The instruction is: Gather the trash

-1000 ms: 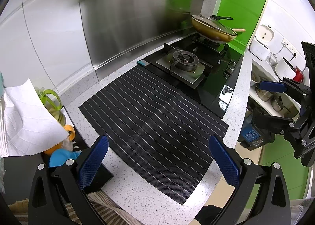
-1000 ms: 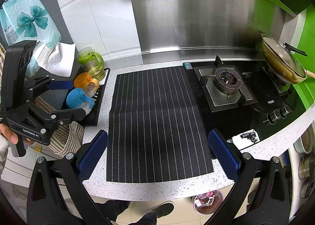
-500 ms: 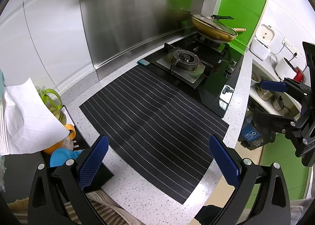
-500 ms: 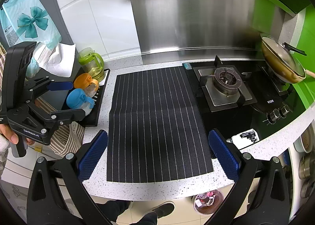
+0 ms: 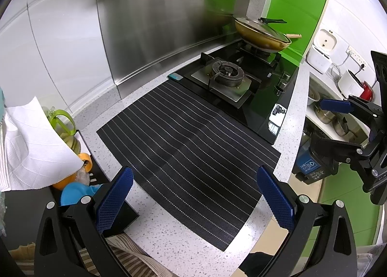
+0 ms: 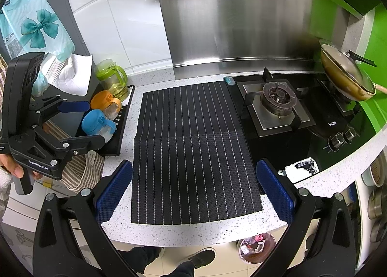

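No loose trash shows on the black striped mat [image 5: 188,146] [image 6: 193,146]. A small round bin [image 6: 256,245] with wrappers in it stands on the floor below the counter edge. A little teal packet [image 6: 229,80] [image 5: 175,76] lies by the hob corner, and a white-and-black label [image 6: 301,168] [image 5: 278,117] sits on the hob's front. My left gripper [image 5: 194,198] [image 6: 89,124] hovers open over the mat's near-left end, holding nothing. My right gripper [image 6: 194,189] [image 5: 324,124] hangs open and empty over the mat's front edge.
A black drying tray [image 6: 121,129] at the left holds a green jug [image 6: 112,80], an orange cup and a blue cup. The gas hob [image 6: 278,105] and a lidded pan [image 6: 346,76] are at the right. A paper towel [image 5: 31,146] hangs at the left. Shoes show below.
Both views have shifted only very slightly. Nothing has been taken hold of or let go, and both grippers remain open.
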`<state>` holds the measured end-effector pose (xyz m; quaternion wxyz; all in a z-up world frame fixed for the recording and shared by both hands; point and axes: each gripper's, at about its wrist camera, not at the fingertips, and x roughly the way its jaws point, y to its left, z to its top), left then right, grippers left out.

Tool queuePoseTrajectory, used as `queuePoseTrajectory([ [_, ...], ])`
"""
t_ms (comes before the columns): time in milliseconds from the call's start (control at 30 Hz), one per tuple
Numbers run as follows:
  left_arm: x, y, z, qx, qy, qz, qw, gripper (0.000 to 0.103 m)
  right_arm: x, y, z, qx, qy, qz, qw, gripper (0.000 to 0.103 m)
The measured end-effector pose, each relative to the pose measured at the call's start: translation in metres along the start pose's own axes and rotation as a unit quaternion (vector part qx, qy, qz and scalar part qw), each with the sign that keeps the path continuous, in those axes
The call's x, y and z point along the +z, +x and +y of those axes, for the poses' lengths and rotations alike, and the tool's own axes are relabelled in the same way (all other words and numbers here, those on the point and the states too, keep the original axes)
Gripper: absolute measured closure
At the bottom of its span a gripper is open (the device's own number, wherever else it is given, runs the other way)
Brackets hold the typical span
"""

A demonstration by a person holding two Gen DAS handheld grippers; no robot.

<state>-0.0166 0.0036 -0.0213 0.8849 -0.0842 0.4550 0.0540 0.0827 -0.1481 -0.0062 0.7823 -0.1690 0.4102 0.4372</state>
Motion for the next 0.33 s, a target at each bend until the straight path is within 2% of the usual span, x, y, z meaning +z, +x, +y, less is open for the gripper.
queuePoseTrajectory([
  [333,0.0017,-0.0004,-0.0045,0.014,-0.002,0.005,0.9999,0.005,0.0029,0.0023,0.0017,0.002,0.006,-0.003,1.0,0.003],
])
